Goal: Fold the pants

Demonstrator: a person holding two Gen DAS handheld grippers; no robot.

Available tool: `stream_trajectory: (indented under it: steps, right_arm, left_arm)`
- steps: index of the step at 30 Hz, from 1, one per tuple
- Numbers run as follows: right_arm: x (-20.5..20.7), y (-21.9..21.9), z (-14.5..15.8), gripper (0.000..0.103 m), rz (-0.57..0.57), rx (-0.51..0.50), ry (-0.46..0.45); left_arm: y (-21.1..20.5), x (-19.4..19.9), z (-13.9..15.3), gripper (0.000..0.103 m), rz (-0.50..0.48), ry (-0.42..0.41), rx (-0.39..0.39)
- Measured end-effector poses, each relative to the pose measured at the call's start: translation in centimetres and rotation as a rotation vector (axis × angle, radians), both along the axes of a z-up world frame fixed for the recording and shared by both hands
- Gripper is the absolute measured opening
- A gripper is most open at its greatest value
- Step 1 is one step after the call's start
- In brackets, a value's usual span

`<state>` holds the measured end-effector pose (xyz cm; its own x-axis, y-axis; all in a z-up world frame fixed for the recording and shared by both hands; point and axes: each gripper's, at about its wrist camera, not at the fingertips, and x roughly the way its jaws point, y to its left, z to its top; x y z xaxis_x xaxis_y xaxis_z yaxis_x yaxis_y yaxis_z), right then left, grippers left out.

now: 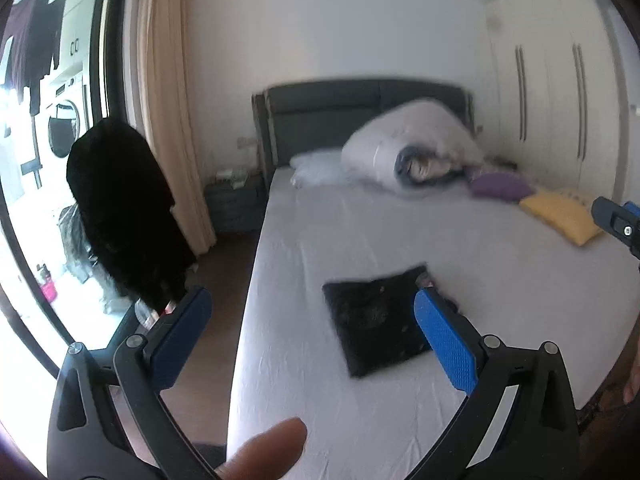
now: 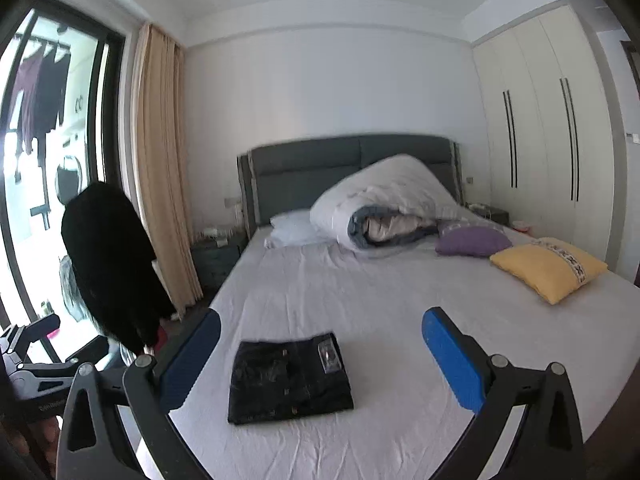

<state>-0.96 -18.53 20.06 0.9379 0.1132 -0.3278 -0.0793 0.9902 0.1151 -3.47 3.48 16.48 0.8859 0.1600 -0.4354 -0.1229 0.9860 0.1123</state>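
Observation:
The black pants (image 2: 290,380) lie folded into a compact rectangle on the white bed sheet (image 2: 400,300), a label facing up near the top right corner. In the left wrist view the same pants (image 1: 376,320) sit on the bed beyond the fingers. My left gripper (image 1: 312,316) is open, raised above the bed's near left corner, nothing between its blue pads. My right gripper (image 2: 320,336) is open wide, held above and short of the pants, nothing in it. Its tip (image 1: 618,224) shows at the right edge of the left wrist view.
A rolled white duvet (image 2: 384,208), a purple cushion (image 2: 472,240) and a yellow cushion (image 2: 548,268) lie near the grey headboard (image 2: 344,160). A dark garment (image 2: 108,264) hangs by the window on the left. Wardrobe doors (image 2: 540,128) line the right wall.

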Motion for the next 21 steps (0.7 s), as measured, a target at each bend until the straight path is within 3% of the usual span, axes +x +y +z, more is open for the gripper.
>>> stream_trajectory:
  steps: [4,9,16,21]
  right_arm:
    - [0.7,1.4,-1.5,0.103,0.012,-0.024,0.067]
    - [1.5,2.6,-3.4,0.103,-0.001,-0.053,0.153]
    - [2.8,2.8,-5.7,0.103,-0.026,-0.054,0.251]
    - [3.1,3.4,-6.4,0.103,-0.022,-0.076,0.276]
  left_arm:
    - [-0.5,3.0,-3.1,0.103,0.019,0.141,-0.046]
    - [0.0,4.9,-6.2,0.103,0.016,0.221,-0.128]
    - [0.7,7.3,-8.7,0.103,0.038,0.25,-0.145]
    - [1.2,7.8,-8.9,0.103,0.047,0.255,-0.149]
